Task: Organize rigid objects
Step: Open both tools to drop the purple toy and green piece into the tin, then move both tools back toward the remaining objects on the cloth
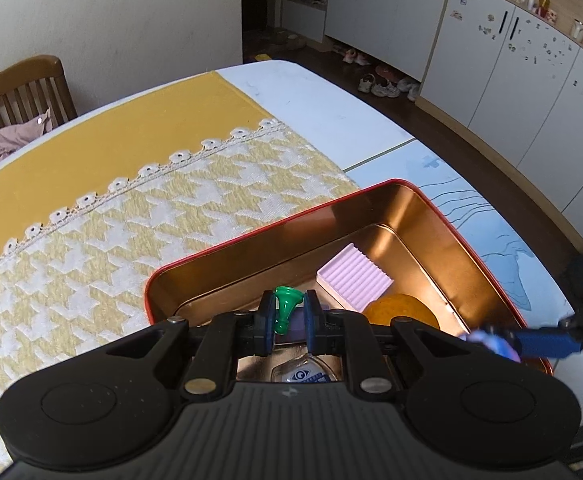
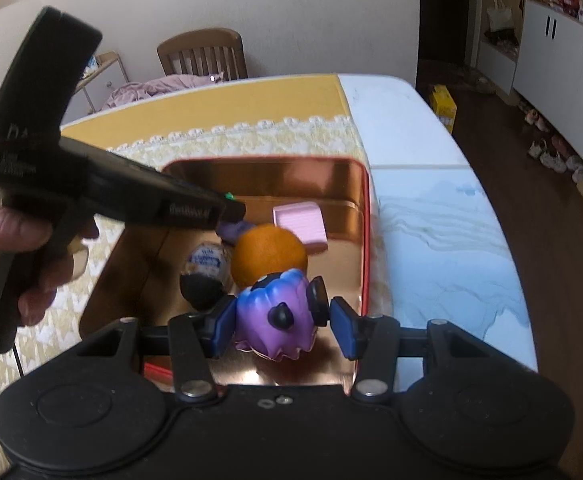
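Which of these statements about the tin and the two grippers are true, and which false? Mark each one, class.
1. The left gripper holds a green piece. True.
2. The red-rimmed tin has nothing in it. False: it holds an orange ball, a pink ridged block and a small bottle.
3. The purple toy sits between the right gripper's fingers. True.
4. The tin stands on the floor. False: it stands on the table.
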`<state>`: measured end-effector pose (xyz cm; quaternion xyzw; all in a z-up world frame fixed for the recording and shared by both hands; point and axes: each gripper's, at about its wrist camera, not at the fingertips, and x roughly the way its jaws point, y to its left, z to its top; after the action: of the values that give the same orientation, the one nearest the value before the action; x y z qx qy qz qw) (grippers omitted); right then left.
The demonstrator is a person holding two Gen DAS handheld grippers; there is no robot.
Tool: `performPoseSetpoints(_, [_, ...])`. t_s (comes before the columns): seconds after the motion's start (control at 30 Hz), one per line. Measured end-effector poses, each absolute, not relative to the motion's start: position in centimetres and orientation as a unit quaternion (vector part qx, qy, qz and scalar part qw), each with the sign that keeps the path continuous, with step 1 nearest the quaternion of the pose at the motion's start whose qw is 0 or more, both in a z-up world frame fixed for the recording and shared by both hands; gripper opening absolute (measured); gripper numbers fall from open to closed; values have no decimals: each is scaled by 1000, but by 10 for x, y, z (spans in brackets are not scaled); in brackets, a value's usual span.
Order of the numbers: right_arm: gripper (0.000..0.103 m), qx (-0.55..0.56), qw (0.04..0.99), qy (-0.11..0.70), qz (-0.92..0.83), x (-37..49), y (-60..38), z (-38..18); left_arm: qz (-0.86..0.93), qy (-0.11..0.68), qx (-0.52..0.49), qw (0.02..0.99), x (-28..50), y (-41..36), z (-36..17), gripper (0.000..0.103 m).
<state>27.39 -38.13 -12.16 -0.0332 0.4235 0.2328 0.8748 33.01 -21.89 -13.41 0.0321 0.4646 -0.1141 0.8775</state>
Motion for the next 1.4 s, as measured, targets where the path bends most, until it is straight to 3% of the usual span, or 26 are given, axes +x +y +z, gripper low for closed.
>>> performPoseSetpoints(0.5, [50, -63, 863, 438, 244, 270, -365, -132, -102, 466, 38, 878, 338, -225, -139, 14])
performPoseSetpoints(0.73, [60, -48, 868, 431, 241, 269, -368, -125, -108, 462, 48, 879, 334, -228, -135, 15])
performPoseSetpoints(1.3, [66, -15, 879, 415, 232, 255, -372, -100, -140, 425, 34, 894, 285, -203, -98, 15])
performPoseSetpoints(1.37, [72, -12, 881, 412, 233, 250, -371, -97, -142, 420, 31, 896, 276, -199, -92, 18])
performPoseSetpoints(1.4, [74, -10, 882, 409, 236, 247, -371, -94, -143, 417, 28, 897, 271, -196, -90, 25])
